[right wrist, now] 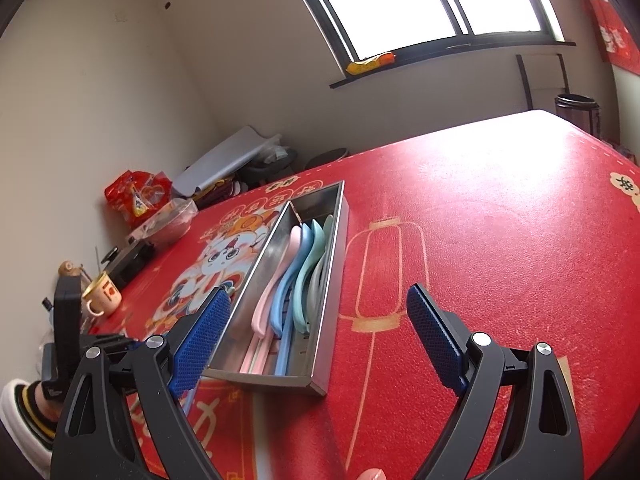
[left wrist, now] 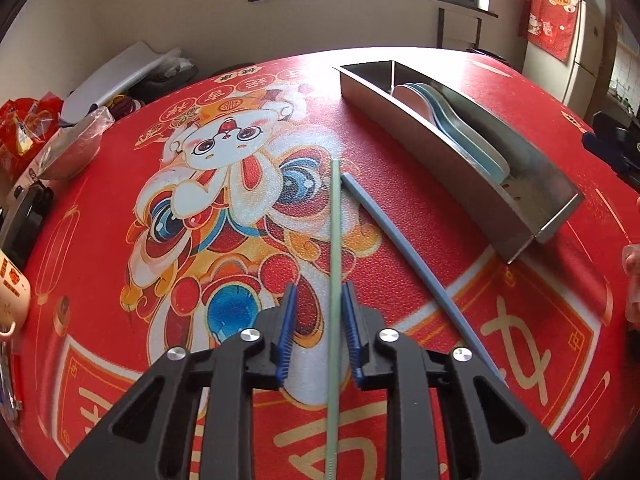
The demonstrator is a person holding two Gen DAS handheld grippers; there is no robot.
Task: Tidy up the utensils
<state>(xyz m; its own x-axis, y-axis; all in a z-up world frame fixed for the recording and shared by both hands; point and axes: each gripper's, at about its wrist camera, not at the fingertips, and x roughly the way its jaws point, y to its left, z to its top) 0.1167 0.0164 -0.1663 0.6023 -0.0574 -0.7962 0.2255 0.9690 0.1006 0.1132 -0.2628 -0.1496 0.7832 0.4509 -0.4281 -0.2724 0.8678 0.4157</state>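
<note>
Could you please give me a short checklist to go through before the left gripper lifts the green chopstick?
1. Green chopstick lies between the left gripper fingers: ok.
2. Both pads press on it: not ok, a gap shows beside the left pad.
3. Blue chopstick is outside the fingers: ok.
4. Metal tray has room beside the spoons: ok.
5. Right gripper is open and holds nothing: ok.
6. Chopstick's near end is free: cannot tell.
</note>
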